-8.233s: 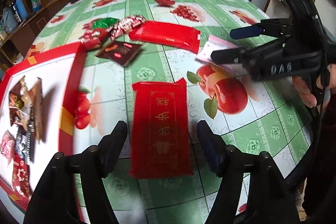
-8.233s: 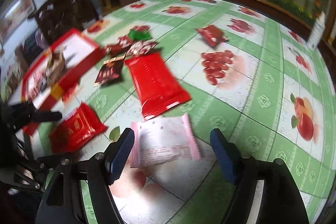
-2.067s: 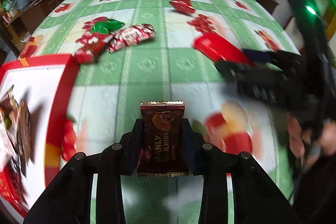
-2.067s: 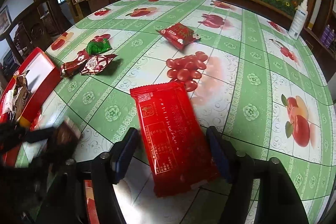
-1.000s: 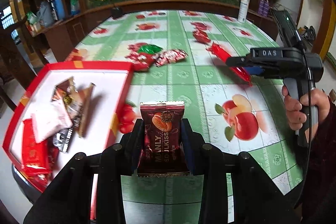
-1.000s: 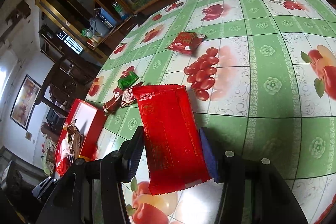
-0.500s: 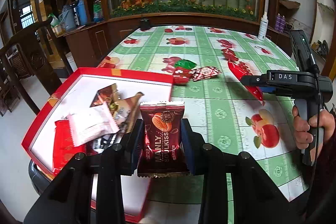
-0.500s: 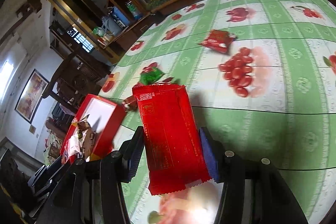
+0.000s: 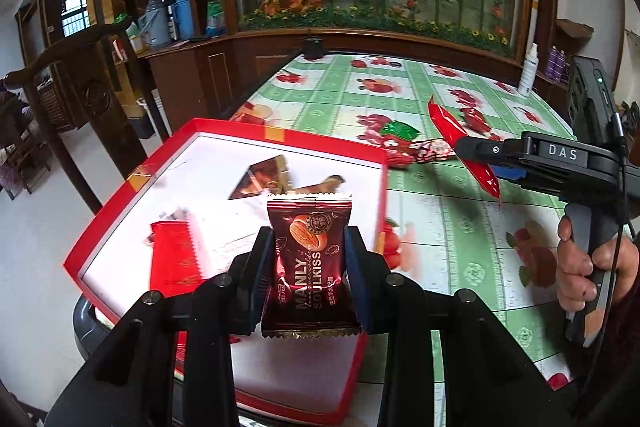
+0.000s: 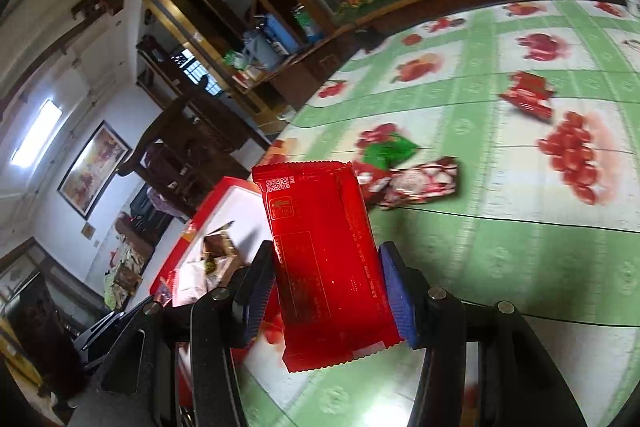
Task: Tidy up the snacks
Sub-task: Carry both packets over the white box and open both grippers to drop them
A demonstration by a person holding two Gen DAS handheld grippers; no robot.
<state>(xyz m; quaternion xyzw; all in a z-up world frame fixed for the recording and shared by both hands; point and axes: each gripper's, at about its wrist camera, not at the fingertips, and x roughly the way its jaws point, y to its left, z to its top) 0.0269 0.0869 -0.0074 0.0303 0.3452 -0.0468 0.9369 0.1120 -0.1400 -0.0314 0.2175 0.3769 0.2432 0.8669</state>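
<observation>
The left gripper (image 9: 310, 267) has its fingers (image 9: 256, 275) clamped on the sides of a dark brown Manly Soulkiss packet (image 9: 309, 263), held upright in the air over the near part of the red box (image 9: 352, 367), whose white floor already carries several wrappers, among them a red sachet (image 9: 174, 259). The right gripper (image 10: 326, 291) pinches a long red packet (image 10: 320, 259) between its fingers, also clear of the desk (image 10: 520, 267) and just beside the box's right wall. Both hands seem to be at the delivery step: each carries a snack to the box. Next, the left one likely needs lowering over a bare patch and opening; the right must cross the rim first. Farther off, a green packet (image 9: 398, 129), a red-and-white wrapper (image 10: 416, 185) and a small red packet (image 10: 528, 93) lie on the desk, not yet collected
</observation>
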